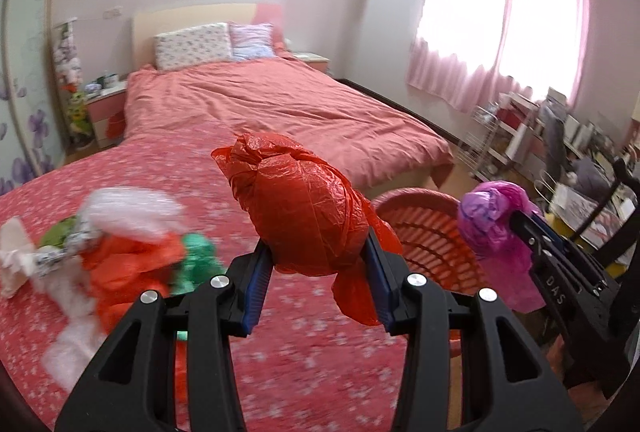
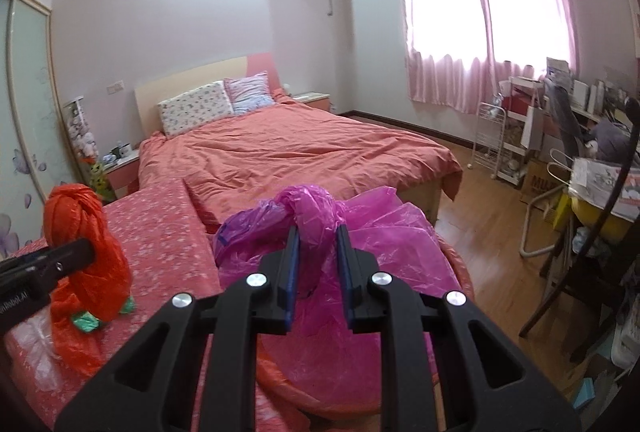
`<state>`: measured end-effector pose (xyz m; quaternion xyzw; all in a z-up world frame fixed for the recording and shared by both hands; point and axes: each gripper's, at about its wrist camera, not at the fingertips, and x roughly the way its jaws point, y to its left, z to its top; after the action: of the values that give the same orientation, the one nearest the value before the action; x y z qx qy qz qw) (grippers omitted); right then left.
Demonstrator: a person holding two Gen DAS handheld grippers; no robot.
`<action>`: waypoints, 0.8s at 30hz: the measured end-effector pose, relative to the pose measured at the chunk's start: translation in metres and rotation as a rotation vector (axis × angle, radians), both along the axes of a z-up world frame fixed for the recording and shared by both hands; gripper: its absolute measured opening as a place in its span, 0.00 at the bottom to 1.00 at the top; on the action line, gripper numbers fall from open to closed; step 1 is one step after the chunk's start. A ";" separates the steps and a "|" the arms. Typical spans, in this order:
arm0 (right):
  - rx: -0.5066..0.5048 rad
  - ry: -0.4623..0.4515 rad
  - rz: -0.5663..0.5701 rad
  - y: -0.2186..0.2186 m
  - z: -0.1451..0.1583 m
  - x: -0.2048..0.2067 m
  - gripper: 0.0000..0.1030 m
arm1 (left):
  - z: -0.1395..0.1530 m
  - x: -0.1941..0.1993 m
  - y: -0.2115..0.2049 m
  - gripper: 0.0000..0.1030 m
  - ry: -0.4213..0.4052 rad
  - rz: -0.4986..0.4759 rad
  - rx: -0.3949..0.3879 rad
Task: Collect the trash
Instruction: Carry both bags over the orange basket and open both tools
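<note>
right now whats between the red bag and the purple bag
In the left wrist view, only the red basket's rim shows in the gap between the red bag and the purple bag; they don't touch.

Left tongs [image 1: 318, 264], right tongs [image 2: 316, 268]: black plastic frames, triangular cutouts, silver screws, blue ribbed pads.

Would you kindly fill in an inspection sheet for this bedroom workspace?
Surface: pink flowered cover.
Job's things: red bag and purple bag held; red basket at the edge.
Clutter: loose bags and wrappers on the cover.
Grippers: left gripper shut on red bag; right gripper shut on purple bag.
Cables: nothing seen.
Surroundings: bed, curtains, crowded desk.
</note>
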<state>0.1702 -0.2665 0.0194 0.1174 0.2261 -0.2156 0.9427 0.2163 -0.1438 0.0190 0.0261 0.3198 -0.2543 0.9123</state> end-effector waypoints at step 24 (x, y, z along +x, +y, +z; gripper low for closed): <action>0.129 0.006 -0.079 -0.070 -0.035 0.020 0.23 | -0.037 0.010 -0.095 0.44 0.074 -0.198 0.051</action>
<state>0.1905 -0.3364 -0.0158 0.1860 0.2374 -0.2378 0.9233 0.2266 -0.2383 -0.0176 0.0714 0.3553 -0.3357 0.8695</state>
